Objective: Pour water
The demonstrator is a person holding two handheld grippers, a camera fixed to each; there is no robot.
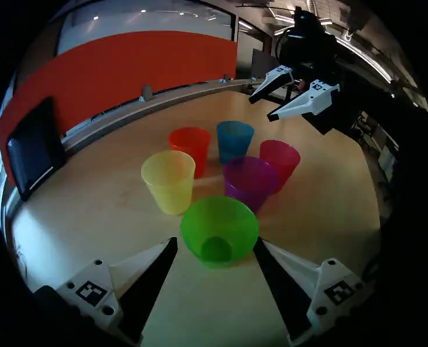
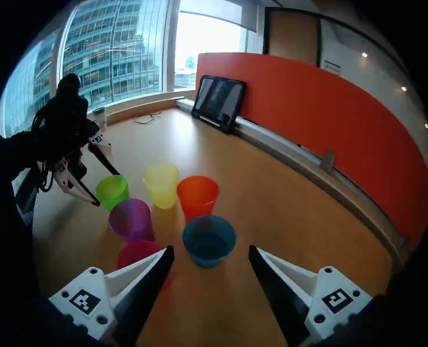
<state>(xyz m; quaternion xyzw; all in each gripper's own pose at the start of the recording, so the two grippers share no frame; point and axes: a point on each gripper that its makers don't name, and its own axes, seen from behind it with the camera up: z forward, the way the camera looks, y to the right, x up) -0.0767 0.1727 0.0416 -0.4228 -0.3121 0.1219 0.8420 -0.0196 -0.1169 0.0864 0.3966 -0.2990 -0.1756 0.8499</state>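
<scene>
Six plastic cups stand clustered on a wooden table (image 1: 329, 202). In the left gripper view the green cup (image 1: 220, 231) is nearest, with the yellow (image 1: 169, 180), purple (image 1: 250, 180), orange (image 1: 189, 147), blue (image 1: 235, 139) and pink (image 1: 279, 162) cups behind it. My left gripper (image 1: 214, 242) is open, a finger on each side of the green cup. My right gripper (image 1: 261, 110) hovers open beyond the blue cup. In the right gripper view the blue cup (image 2: 209, 240) sits just ahead of my open right gripper (image 2: 210, 250). The left gripper (image 2: 107, 188) flanks the green cup (image 2: 112, 191).
A black tablet (image 1: 34, 147) (image 2: 218, 101) leans against the orange partition (image 2: 329, 115) along the table's far edge. The pink cup (image 2: 137, 253) stands close to the right gripper's left finger. Windows and a ledge lie behind the person's dark sleeve (image 2: 17, 156).
</scene>
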